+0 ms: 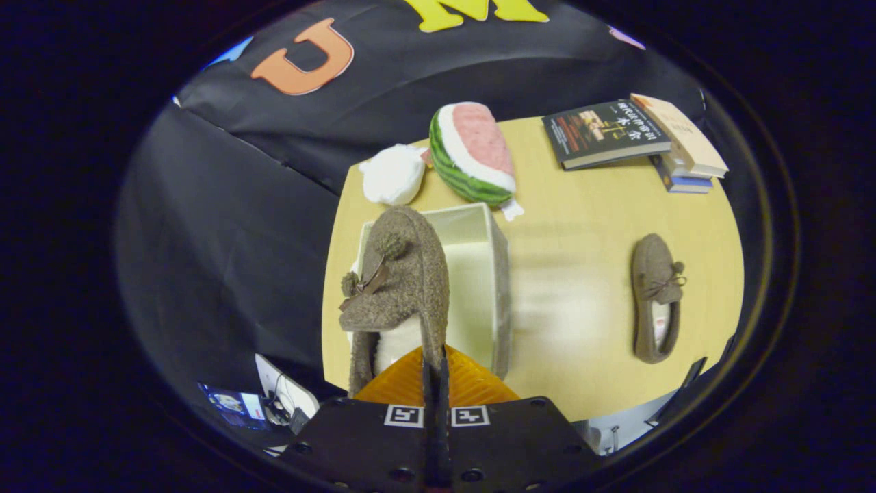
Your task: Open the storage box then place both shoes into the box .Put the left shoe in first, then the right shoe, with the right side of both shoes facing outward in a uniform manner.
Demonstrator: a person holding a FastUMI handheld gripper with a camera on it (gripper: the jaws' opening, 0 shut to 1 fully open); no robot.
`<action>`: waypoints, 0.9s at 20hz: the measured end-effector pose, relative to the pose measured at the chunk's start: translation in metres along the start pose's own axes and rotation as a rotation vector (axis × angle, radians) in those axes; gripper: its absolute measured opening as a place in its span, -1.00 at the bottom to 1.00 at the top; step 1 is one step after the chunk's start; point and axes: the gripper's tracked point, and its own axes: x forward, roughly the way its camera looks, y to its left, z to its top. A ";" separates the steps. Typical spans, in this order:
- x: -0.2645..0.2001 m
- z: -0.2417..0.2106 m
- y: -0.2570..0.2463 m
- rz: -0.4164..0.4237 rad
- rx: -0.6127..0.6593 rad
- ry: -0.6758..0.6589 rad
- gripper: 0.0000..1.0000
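Hand-held gripper (435,366) is clamped on the shoe (397,287) collar, above the open box (503,274). Lower slowly; keep the shoe level, clear of the walls.

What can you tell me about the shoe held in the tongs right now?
The held shoe is a brown fuzzy slipper of felt-like fabric with a pale fleecy lining, two pompoms and a small bow on the upper. It hangs above the open storage box, toe pointing away, tilted onto its side. The tongs are shut on the heel rim, both fingers pressing it. Whether it touches the box cannot be told.
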 end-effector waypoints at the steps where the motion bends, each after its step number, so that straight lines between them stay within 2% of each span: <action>1: 0.015 -0.001 0.004 -0.012 -0.002 0.015 -0.99; 5: 0.069 -0.005 0.016 -0.057 0.009 0.049 -0.99; 14: 0.147 -0.004 0.013 -0.194 0.043 0.031 -0.98; 15: 0.147 -0.002 0.014 -0.189 0.048 0.021 -0.96; 16: 0.149 -0.003 0.015 -0.183 0.051 0.015 -0.81; 18: 0.146 -0.004 0.023 -0.133 0.051 0.024 -0.76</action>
